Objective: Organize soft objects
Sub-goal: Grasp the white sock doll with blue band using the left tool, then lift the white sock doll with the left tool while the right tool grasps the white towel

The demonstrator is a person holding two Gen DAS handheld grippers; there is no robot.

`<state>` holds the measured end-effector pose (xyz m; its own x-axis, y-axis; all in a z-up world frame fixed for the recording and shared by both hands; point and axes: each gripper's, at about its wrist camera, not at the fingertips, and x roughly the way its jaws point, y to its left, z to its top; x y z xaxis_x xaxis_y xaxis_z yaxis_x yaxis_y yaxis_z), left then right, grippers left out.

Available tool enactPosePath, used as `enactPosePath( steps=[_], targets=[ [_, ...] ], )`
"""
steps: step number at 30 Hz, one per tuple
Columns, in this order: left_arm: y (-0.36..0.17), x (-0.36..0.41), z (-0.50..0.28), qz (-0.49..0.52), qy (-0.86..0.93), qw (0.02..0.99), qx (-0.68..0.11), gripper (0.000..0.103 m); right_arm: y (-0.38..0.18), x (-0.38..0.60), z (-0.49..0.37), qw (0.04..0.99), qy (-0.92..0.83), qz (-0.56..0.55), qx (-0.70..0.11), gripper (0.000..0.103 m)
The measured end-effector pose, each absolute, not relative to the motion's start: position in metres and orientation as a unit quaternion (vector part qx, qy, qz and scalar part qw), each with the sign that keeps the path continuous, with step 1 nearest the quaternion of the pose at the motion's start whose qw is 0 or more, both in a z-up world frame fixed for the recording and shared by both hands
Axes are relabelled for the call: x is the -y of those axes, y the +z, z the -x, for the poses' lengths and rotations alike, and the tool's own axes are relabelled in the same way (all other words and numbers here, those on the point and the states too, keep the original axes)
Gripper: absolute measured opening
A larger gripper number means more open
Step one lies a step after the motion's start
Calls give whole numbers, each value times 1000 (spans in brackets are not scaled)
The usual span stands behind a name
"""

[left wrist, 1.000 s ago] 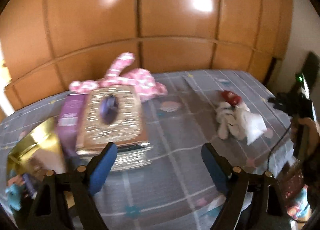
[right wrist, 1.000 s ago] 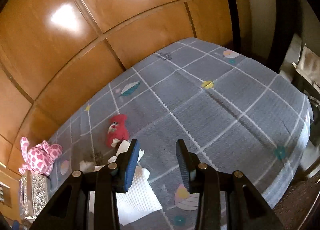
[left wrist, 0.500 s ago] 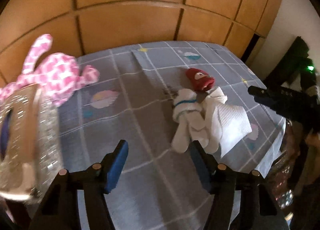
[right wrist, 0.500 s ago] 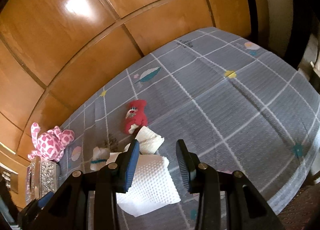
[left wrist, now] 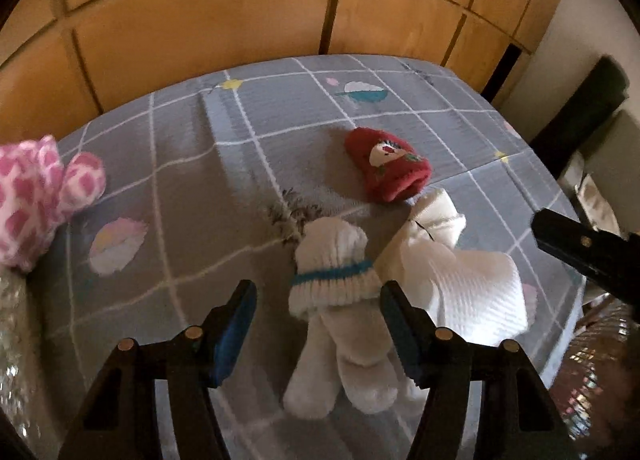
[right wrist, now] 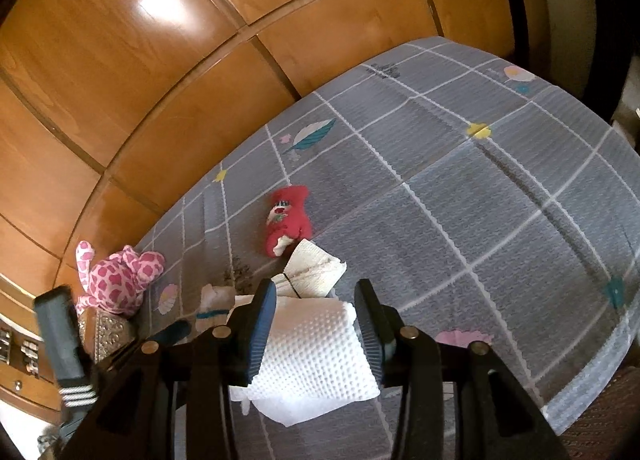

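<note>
Glossy orange-brown wooden panel wall (left wrist: 240, 32) ran behind everything. In front of it lay the grey bedspread with a white grid and small feather and flower prints (right wrist: 500, 188), carrying all the soft objects. Pink-and-white spotted plush toy (right wrist: 120, 284) sat at the bedspread's left edge, near the wall, touching a silvery glittery box (right wrist: 110, 332) just in front of it. White waffle-textured folded cloth (right wrist: 316, 356) lay near the front edge; a second white cloth, ribbed and crumpled (right wrist: 314, 272), touched its far side. White sock pair rolled together with a teal stripe on the cuff (left wrist: 336, 300) lay just left of the waffle cloth, touching it. Small red knitted mitten with an embroidered face (left wrist: 386, 164) lay beyond the white pile, its open cuff just beside the ribbed cloth. Left gripper (left wrist: 318, 324) hung over the sock pair, blue-padded jaws apart; the cuff sat between them with a clear gap on the left side, right pad at or just beside the cuff, contact not certain. Right gripper (right wrist: 316, 324) pointed down over the waffle cloth, jaws opening, the cloth seen between them, pads not pressing it. Each gripper showed at the edge of the other's view.
</note>
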<state>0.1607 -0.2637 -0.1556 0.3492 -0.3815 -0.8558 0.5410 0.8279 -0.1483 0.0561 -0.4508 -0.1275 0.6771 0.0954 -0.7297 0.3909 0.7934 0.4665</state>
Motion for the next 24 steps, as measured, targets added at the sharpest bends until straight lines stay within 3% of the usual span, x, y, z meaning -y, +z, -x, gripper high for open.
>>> enactPosePath(
  steps=[3, 4, 5, 9, 24],
  targets=[
    [-164, 273, -168, -87, -288, 816, -493, 64, -128, 451, -56, 861, -84, -311, -394, 41],
    [-168, 275, -170, -90, -287, 815, -495, 61, -129, 451, -57, 860, -83, -312, -396, 41],
    [-171, 276, -172, -88, -287, 814, -497, 50, -130, 451, -57, 859, -83, -313, -398, 41],
    [-177, 268, -171, -66, -302, 804, -508, 39, -137, 451, -60, 846, -68, -328, -414, 43],
    [-162, 184, -126, -38, -280, 806, -521, 36, -171, 407, -78, 779, 71, -346, -519, 48]
  ],
)
